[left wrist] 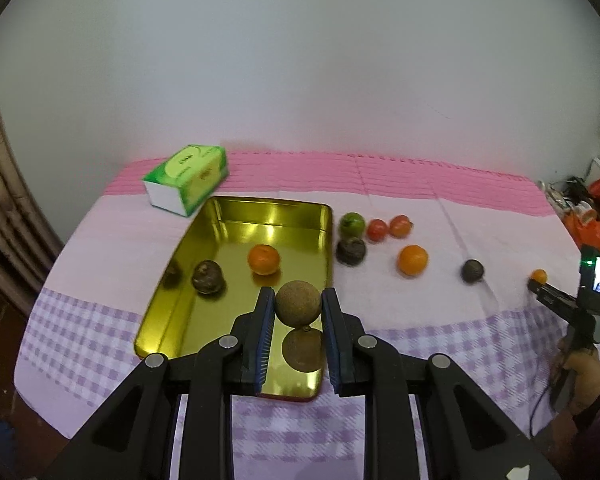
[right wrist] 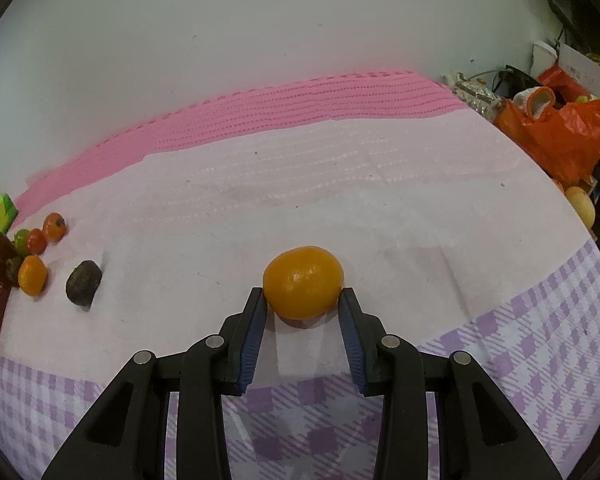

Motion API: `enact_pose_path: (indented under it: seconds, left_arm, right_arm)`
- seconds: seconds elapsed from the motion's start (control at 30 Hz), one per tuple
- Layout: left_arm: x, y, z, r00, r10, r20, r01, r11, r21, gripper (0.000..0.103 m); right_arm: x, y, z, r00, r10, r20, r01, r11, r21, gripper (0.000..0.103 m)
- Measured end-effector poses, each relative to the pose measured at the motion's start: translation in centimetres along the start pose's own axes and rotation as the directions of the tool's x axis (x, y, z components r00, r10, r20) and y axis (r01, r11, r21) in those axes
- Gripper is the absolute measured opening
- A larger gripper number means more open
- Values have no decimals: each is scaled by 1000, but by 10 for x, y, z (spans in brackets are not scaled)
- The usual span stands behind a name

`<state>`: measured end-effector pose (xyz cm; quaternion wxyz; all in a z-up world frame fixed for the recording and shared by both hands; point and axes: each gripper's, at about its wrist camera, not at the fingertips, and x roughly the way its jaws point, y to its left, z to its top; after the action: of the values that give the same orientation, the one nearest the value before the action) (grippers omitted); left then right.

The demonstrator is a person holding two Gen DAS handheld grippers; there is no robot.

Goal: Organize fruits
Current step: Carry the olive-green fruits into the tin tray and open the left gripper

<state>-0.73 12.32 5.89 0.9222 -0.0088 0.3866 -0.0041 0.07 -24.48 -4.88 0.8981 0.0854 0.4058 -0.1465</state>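
Observation:
My left gripper point(left wrist: 298, 303) is shut on a round brown fruit point(left wrist: 298, 304) and holds it above the near end of a gold metal tray point(left wrist: 236, 216). The tray holds an orange point(left wrist: 263, 259) and a dark fruit point(left wrist: 207, 277). My right gripper point(right wrist: 303, 300) has its jaws against both sides of a yellow-orange fruit point(right wrist: 303, 286) that rests on the tablecloth; it also shows far right in the left wrist view point(left wrist: 539, 276). Right of the tray lie a green fruit point(left wrist: 352, 223), two tomatoes point(left wrist: 388, 228), a dark fruit point(left wrist: 351, 251), an orange point(left wrist: 412, 260) and another dark fruit point(left wrist: 472, 271).
A green tissue box point(left wrist: 188, 178) stands behind the tray's far left corner. An orange plastic bag point(right wrist: 568, 132) and clutter sit off the table's right edge. The wall runs behind the table. The tablecloth point(right wrist: 340, 184) is pink and lilac check.

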Motion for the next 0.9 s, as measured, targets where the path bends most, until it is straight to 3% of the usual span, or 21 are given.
enact_pose_path:
  seconds: [0.43,0.9]
  left_arm:
    - [35,38,-7,993,121,17,-121,993,-11,20]
    - [58,63,-11,986,166,10,-166,986,-29,20]
  right_arm:
    - [-1,4,0,1000,-14,-2,14,1000,-14,38]
    - [-1,4,0,1000,-15,-2,15,1000,-20,38]
